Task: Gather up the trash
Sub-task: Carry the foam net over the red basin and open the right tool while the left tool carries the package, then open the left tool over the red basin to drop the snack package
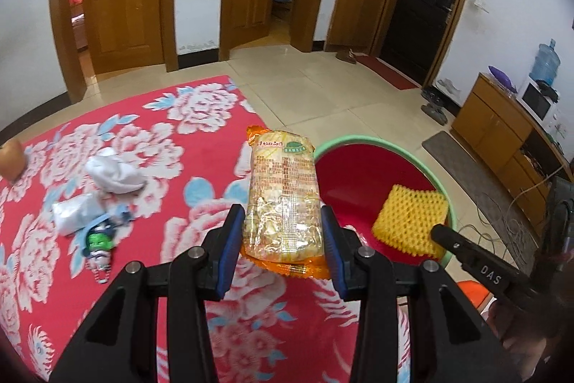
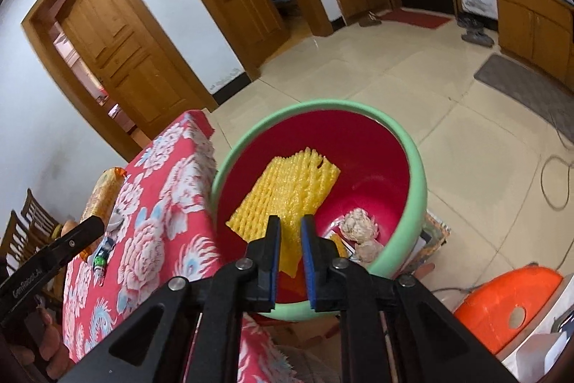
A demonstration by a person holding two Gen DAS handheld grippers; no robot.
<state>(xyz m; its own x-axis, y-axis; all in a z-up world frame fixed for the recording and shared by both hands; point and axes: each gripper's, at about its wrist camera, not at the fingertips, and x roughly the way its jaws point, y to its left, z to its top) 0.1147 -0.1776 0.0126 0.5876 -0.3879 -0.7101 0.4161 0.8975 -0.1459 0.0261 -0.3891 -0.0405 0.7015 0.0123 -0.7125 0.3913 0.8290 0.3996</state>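
Clamping a clear-and-orange snack packet [image 1: 281, 203] between its blue pads [image 1: 229, 241], the left claw [image 1: 283, 239] holds it upright above the tabletop edge, the packet's top end pointing away from the camera. The packet looks full of pale crackers, with printed text on its face. From the right wrist view the same packet [image 2: 100, 192] shows at far left, above the floral cloth.

The right claw [image 2: 290, 252] hangs over the near rim of the red basin, jaws set narrow, with the yellow foam net [image 2: 283, 200] showing in the gap; can't tell if the pads actually touch it.

The red basin [image 2: 409, 146] with a green rim sits just beside the tabletop's right edge, lower than it. Inside: the foam net leaning on the left inner wall, a crumpled tissue wad [image 2: 358, 227] near the bottom right, some flat wrapper scraps beside it.

On the tabletop [image 1: 201, 146], covered by a red floral cloth, left of the held packet: a crumpled white tissue [image 1: 114, 174], a clear plastic bag [image 1: 73, 212] just below it, and a small green-and-white toy bottle [image 1: 98, 246] touching the bag.

Farther out: an orange plastic stool [image 2: 509, 304] on the tiled floor, right of the basin.
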